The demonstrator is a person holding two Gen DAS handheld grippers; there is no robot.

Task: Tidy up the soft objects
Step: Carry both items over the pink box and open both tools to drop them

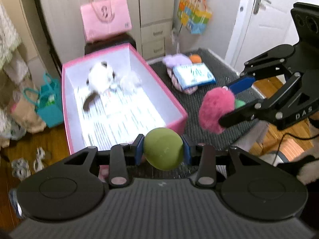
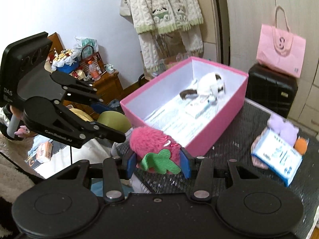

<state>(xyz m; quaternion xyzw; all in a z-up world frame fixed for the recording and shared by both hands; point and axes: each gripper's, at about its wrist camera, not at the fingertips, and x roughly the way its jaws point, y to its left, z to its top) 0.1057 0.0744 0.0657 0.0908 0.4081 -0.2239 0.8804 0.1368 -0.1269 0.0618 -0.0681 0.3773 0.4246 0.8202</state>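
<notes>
My left gripper (image 1: 163,151) is shut on a green soft ball (image 1: 163,151), held just in front of the near edge of the pink box (image 1: 171,97). My right gripper (image 2: 158,162) is shut on a pink fuzzy strawberry plush (image 2: 153,141) with a green leaf, near the box's front corner (image 2: 199,139). The right gripper (image 1: 229,105) and the strawberry (image 1: 215,109) also show in the left wrist view. The left gripper (image 2: 111,123) with the green ball (image 2: 115,120) shows in the right wrist view. A white and brown plush cat (image 1: 101,77) lies inside the box, also in the right wrist view (image 2: 209,85).
The box stands on a dark mesh tabletop (image 1: 199,103). A purple plush (image 1: 177,60), an orange ball (image 1: 195,58) and a blue and white packet (image 1: 193,73) lie at the table's far right. A pink bag (image 1: 105,18) sits on a black suitcase (image 2: 271,89) behind the box.
</notes>
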